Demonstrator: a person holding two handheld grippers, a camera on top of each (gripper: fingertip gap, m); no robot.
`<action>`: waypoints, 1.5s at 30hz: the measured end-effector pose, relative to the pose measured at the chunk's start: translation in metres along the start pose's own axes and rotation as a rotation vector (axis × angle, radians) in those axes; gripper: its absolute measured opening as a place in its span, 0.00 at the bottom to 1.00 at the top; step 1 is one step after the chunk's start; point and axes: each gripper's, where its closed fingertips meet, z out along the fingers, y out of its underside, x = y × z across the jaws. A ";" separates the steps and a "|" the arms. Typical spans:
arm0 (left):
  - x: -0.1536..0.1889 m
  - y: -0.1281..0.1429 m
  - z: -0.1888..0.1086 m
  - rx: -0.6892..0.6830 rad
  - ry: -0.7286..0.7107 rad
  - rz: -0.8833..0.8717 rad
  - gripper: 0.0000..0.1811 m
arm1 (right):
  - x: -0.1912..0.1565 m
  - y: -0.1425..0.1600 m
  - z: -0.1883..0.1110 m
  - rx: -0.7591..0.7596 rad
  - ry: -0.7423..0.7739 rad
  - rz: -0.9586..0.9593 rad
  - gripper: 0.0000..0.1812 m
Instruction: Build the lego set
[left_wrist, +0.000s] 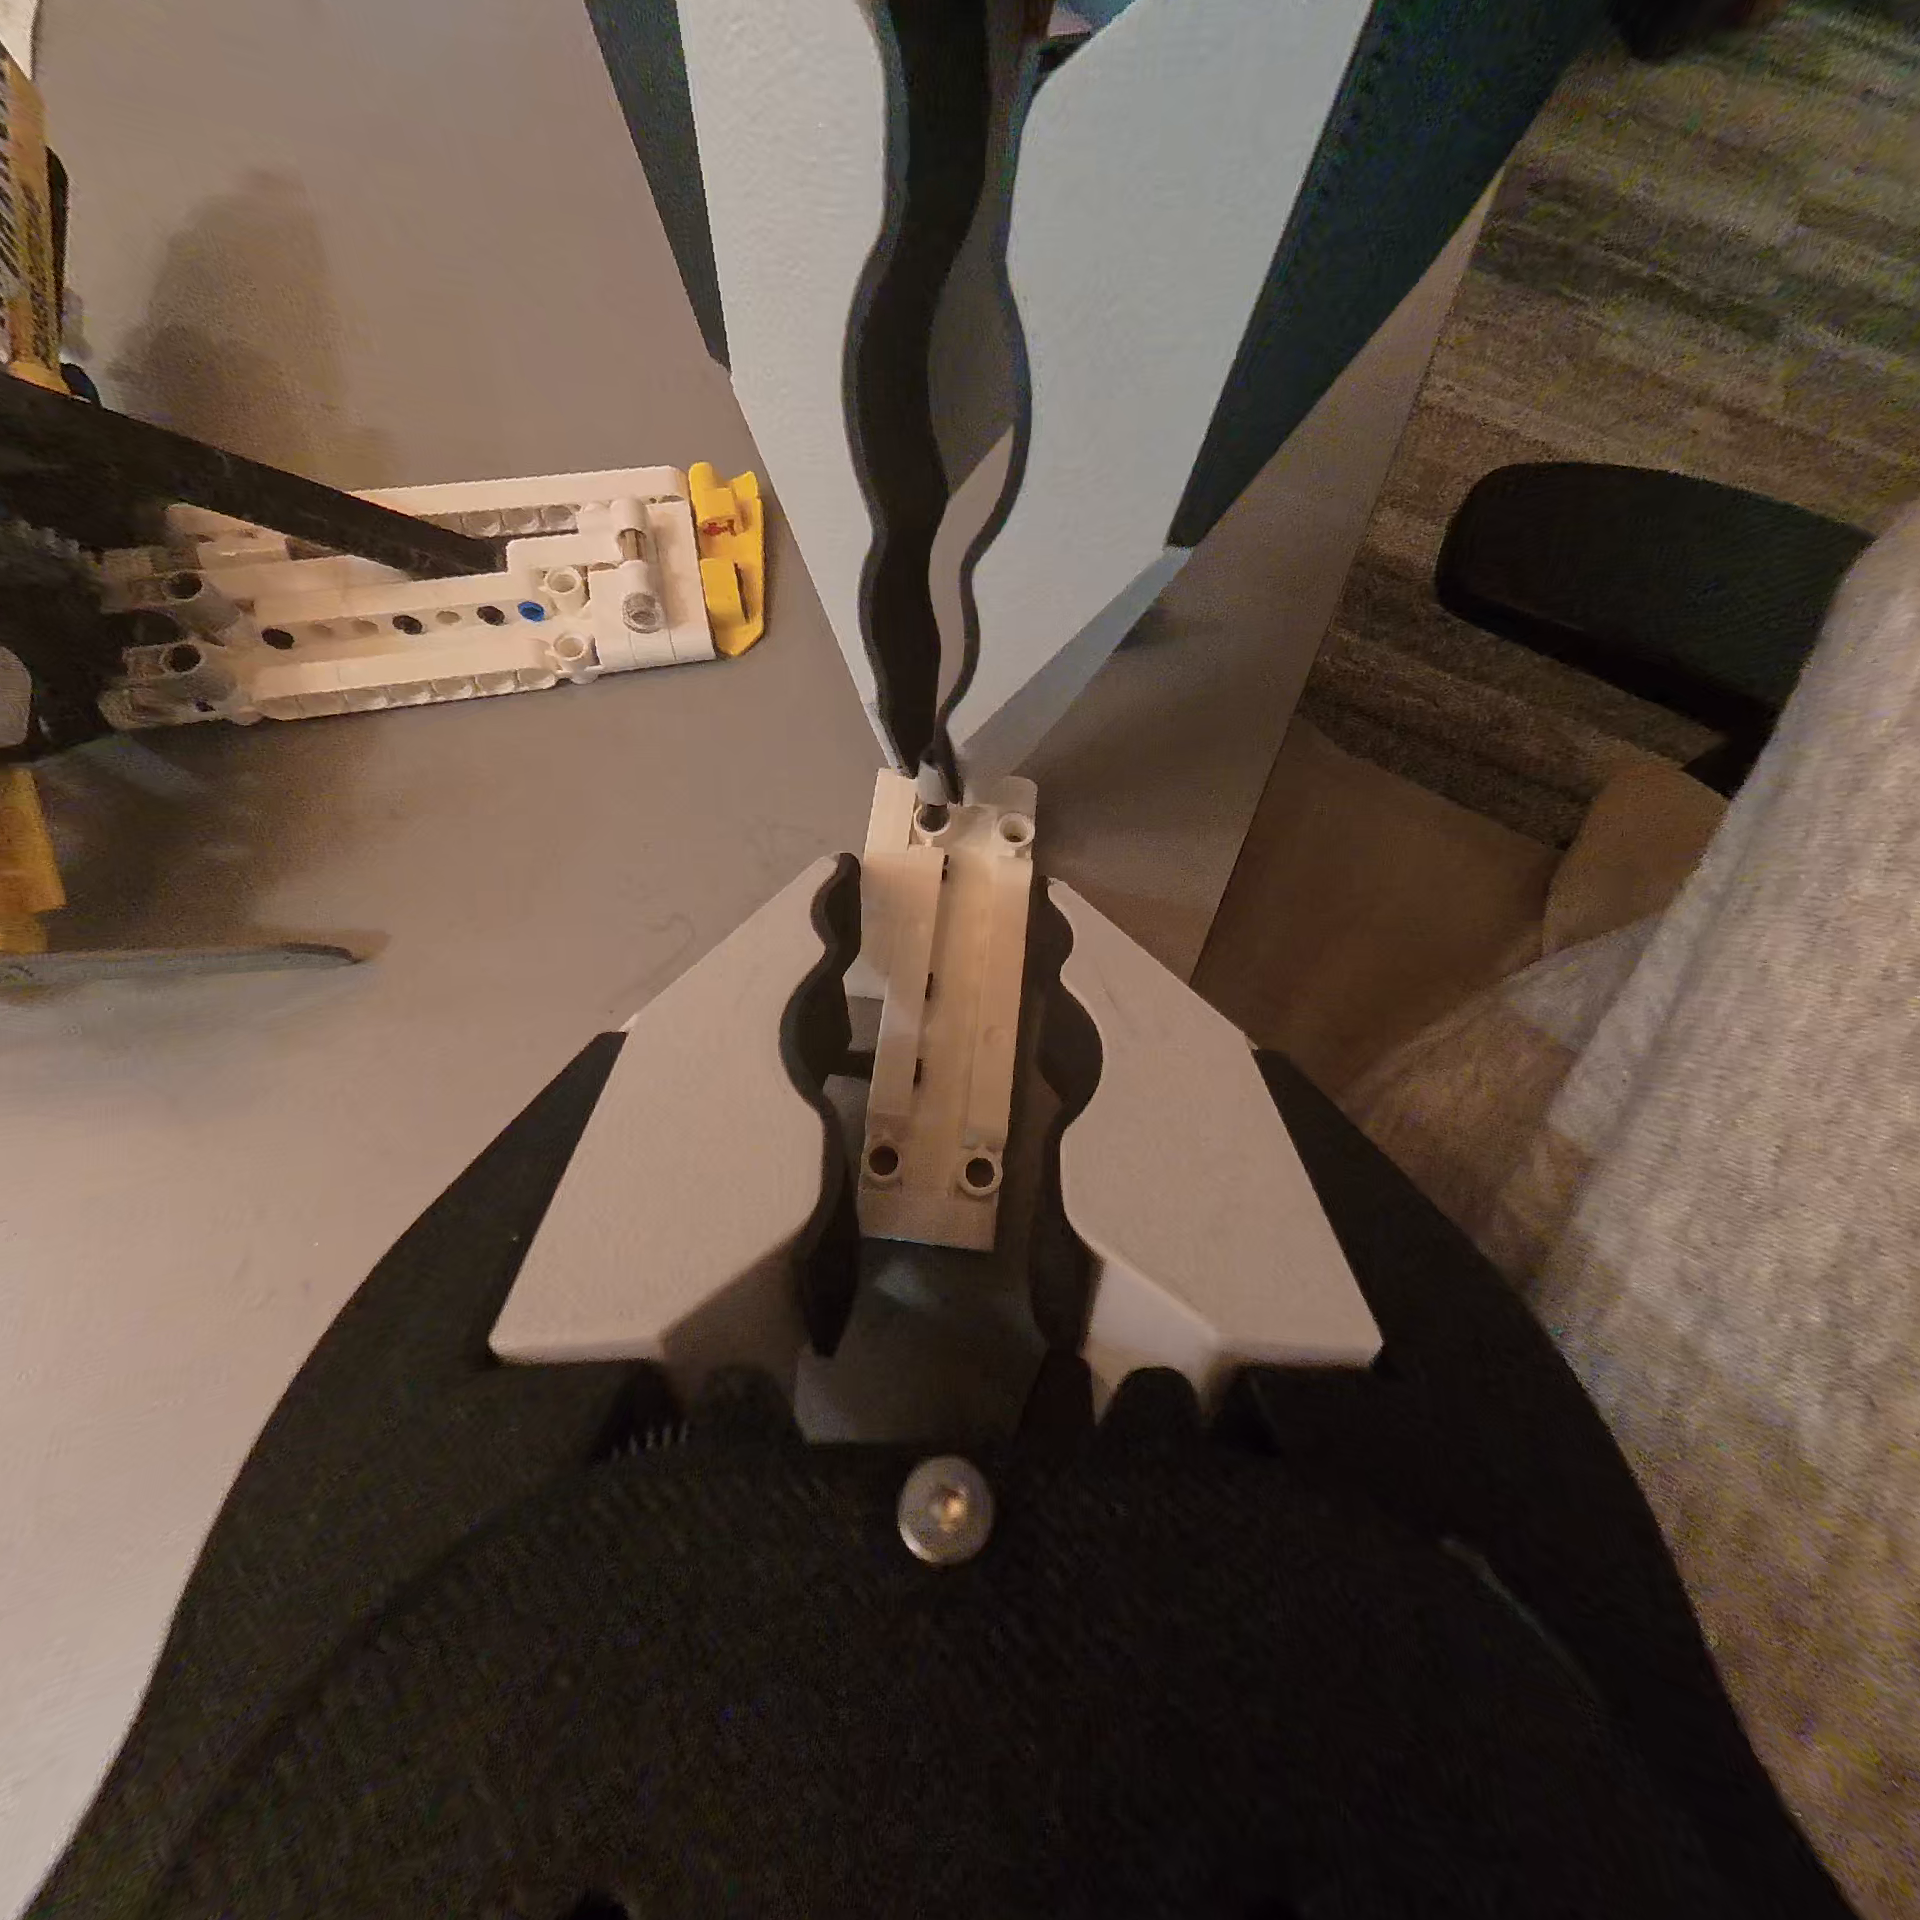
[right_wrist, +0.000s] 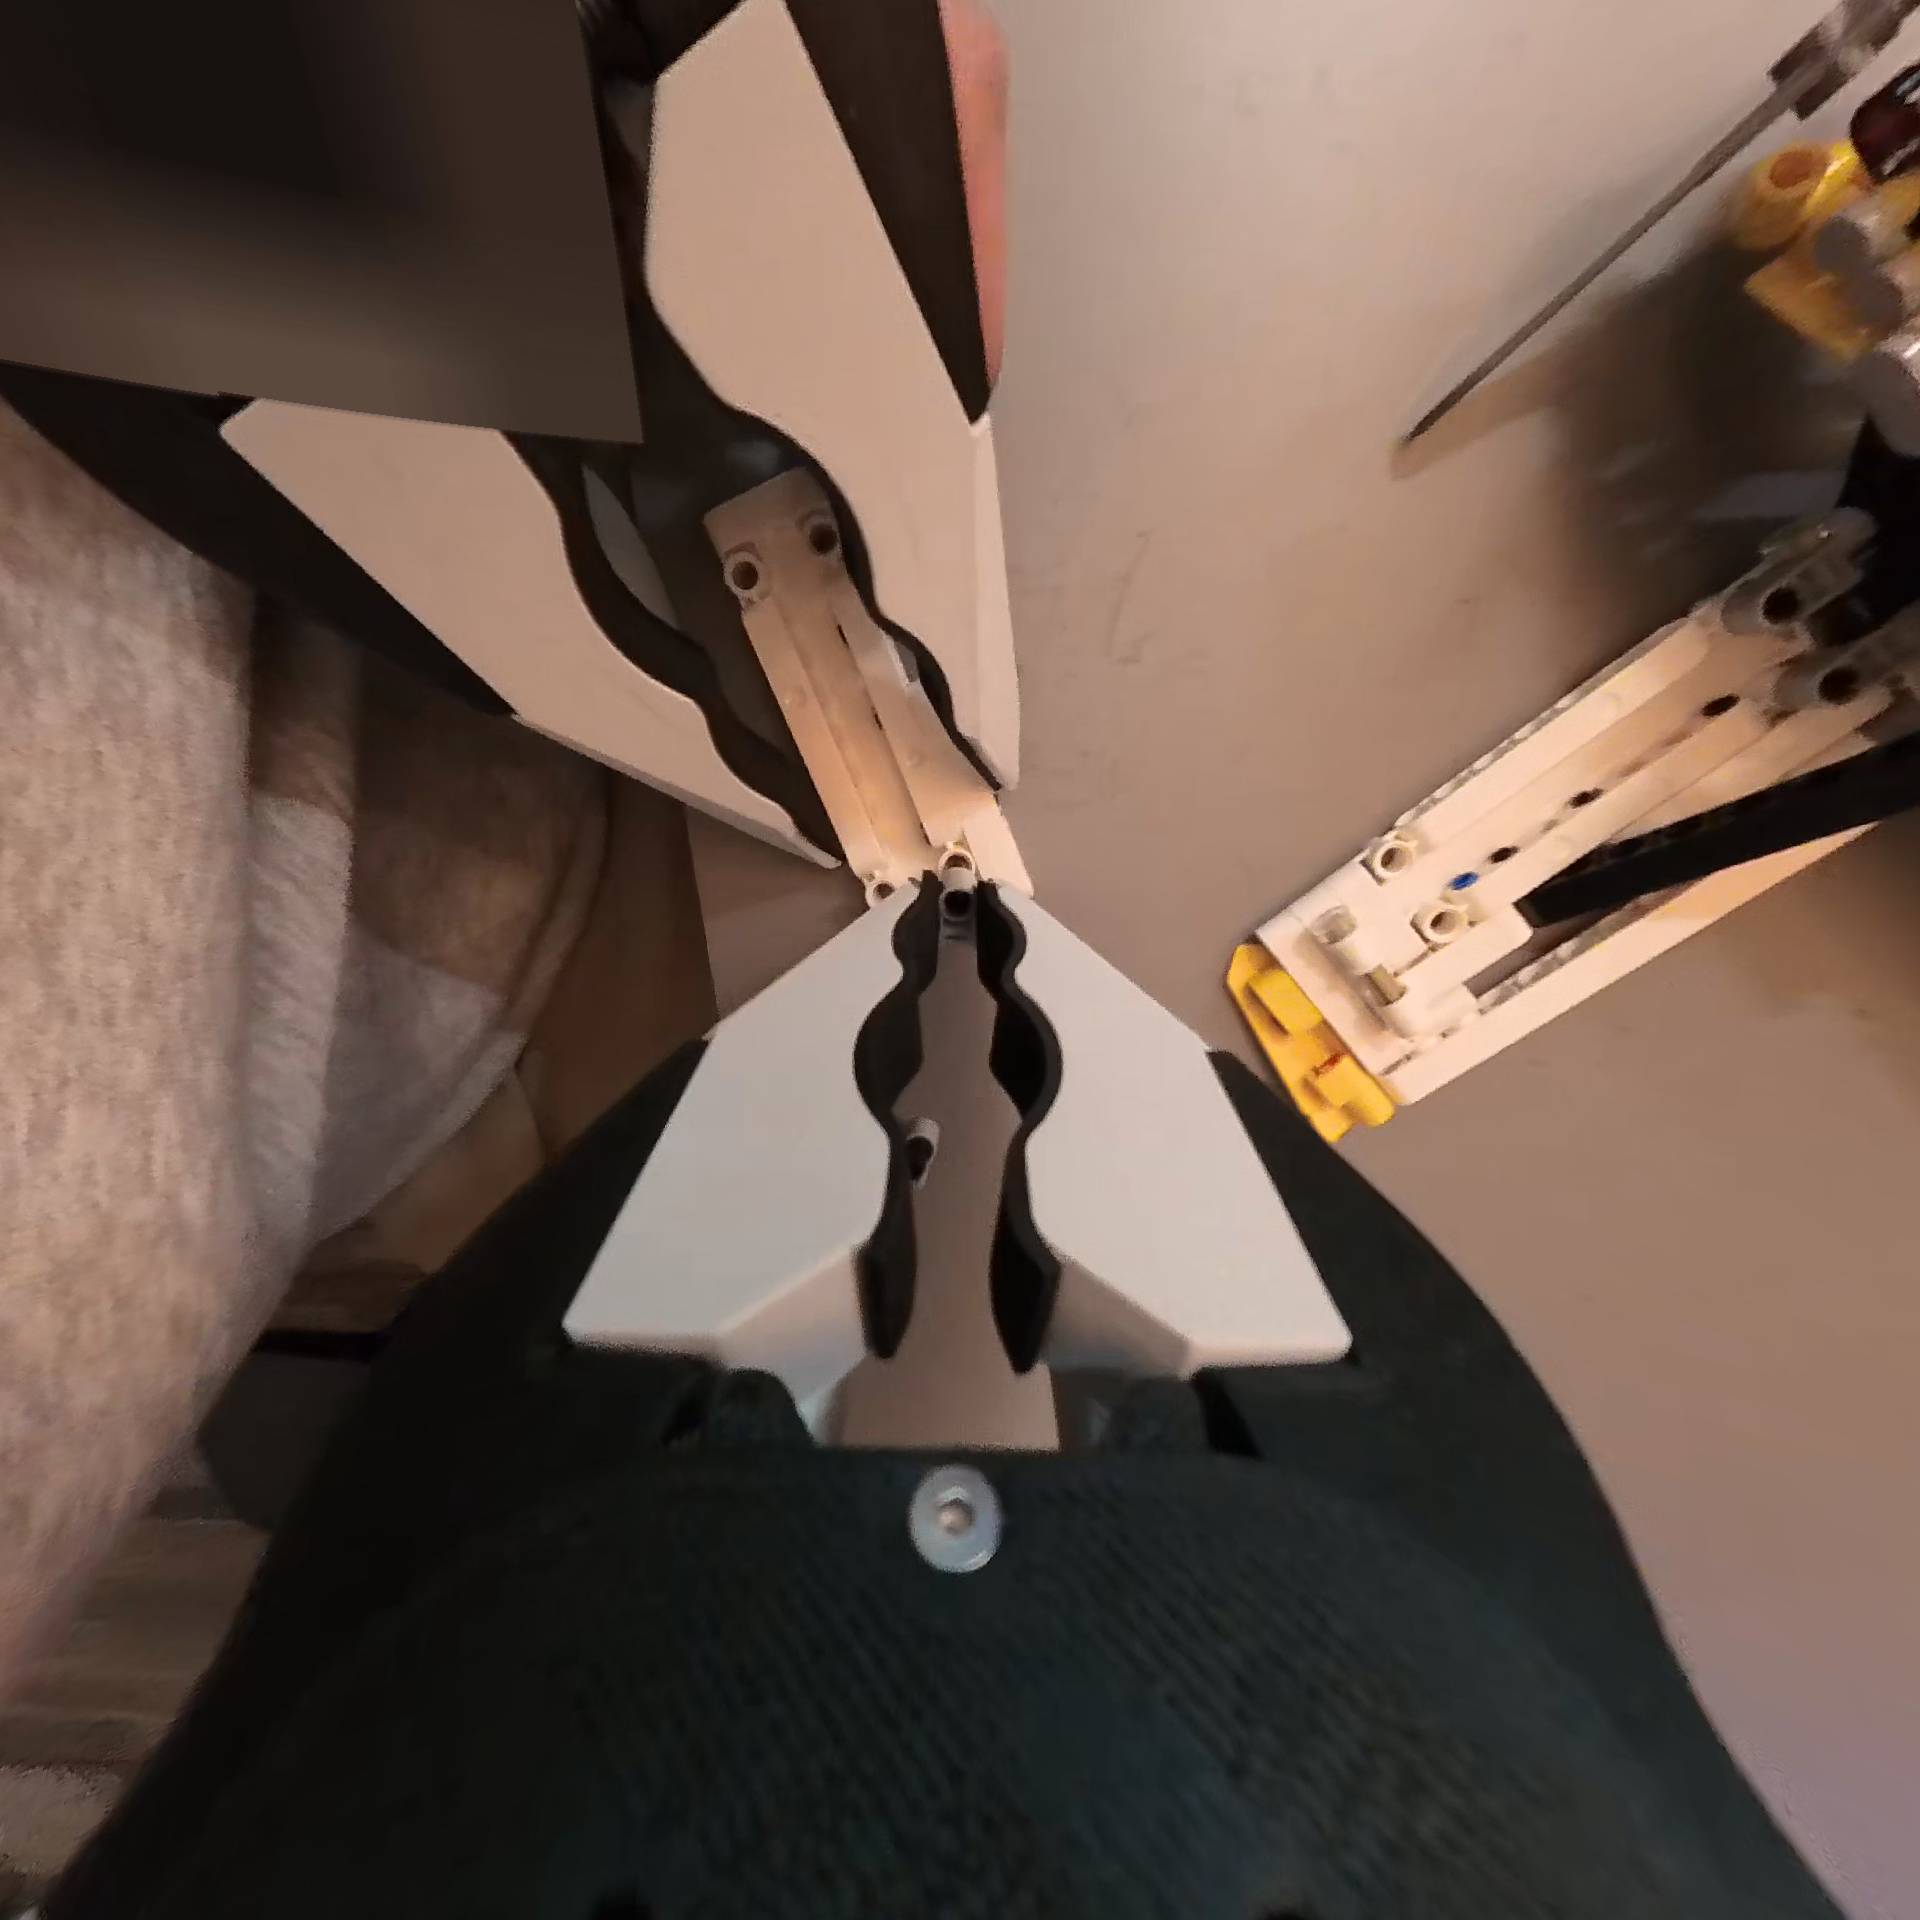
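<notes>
My left gripper (left_wrist: 945, 883) is shut on a white beam assembly (left_wrist: 951, 1029) and holds it above the table's edge. My right gripper (right_wrist: 956, 894) is shut on a small grey pin (right_wrist: 956, 912), with the pin's tip at a hole in the far end of the assembly (right_wrist: 862, 717). In the left wrist view the right gripper (left_wrist: 935, 774) comes down from the top, the pin (left_wrist: 932, 787) between its tips. In the right wrist view the left gripper (right_wrist: 914, 831) reaches in from the upper left. The larger white build (left_wrist: 436, 603) with a yellow end piece (left_wrist: 727, 561) lies on the table.
The larger build also shows at the right of the right wrist view (right_wrist: 1558, 852), with a black beam (right_wrist: 1683, 857) across it. Yellow parts (right_wrist: 1808, 239) lie beyond it. A small loose pin (right_wrist: 920, 1148) shows under the right fingers. A leg in grey cloth (left_wrist: 1714, 1143) and a black chair base (left_wrist: 1642, 582) lie past the table's edge. Both grippers' tips are close together, under 4 cm apart.
</notes>
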 end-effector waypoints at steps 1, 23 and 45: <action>0.000 0.000 0.000 0.000 0.000 0.000 0.17 | 0.000 0.000 0.000 -0.002 -0.006 0.016 0.03; -0.001 -0.001 0.000 0.007 0.002 -0.013 0.17 | 0.000 0.002 0.001 -0.126 0.009 -0.185 0.03; -0.001 0.000 -0.001 0.011 0.008 -0.021 0.16 | 0.001 -0.003 0.003 -0.108 -0.116 0.179 0.03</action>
